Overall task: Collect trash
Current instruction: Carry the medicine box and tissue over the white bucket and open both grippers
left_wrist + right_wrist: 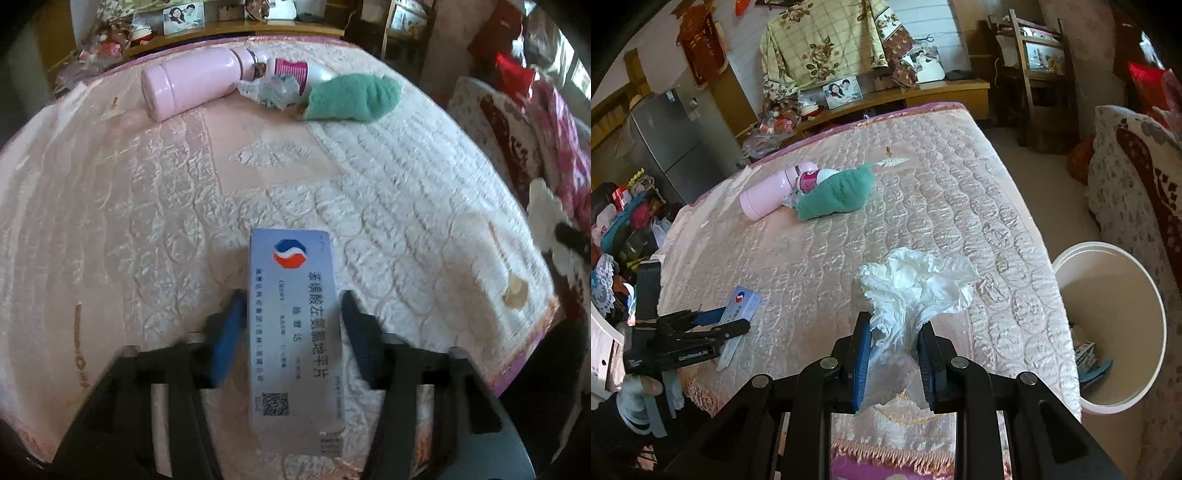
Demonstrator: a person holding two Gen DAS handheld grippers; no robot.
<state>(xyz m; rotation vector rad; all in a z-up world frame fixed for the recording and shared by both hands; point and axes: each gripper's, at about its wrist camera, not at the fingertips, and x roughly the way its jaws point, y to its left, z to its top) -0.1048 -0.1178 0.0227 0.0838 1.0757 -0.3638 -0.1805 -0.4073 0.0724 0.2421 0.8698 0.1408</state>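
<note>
The left gripper (pixel 291 325) has its fingers pinching a flat medicine box (pixel 293 314) by its long sides, just above the near part of the quilted bed (pixel 147 221). The right gripper (pixel 894 354) has its fingers pressed onto a crumpled white tissue (pixel 916 284), whose loose top spills up above the bed's near edge, with a white bin (pixel 1115 325) on the floor just right of the bed. At the far end lie a pink flask (pixel 192 83), a white bottle (pixel 295 70), a crumpled wrapper (pixel 273 90) and a green cloth (pixel 351 98), all clustered and touching
</note>
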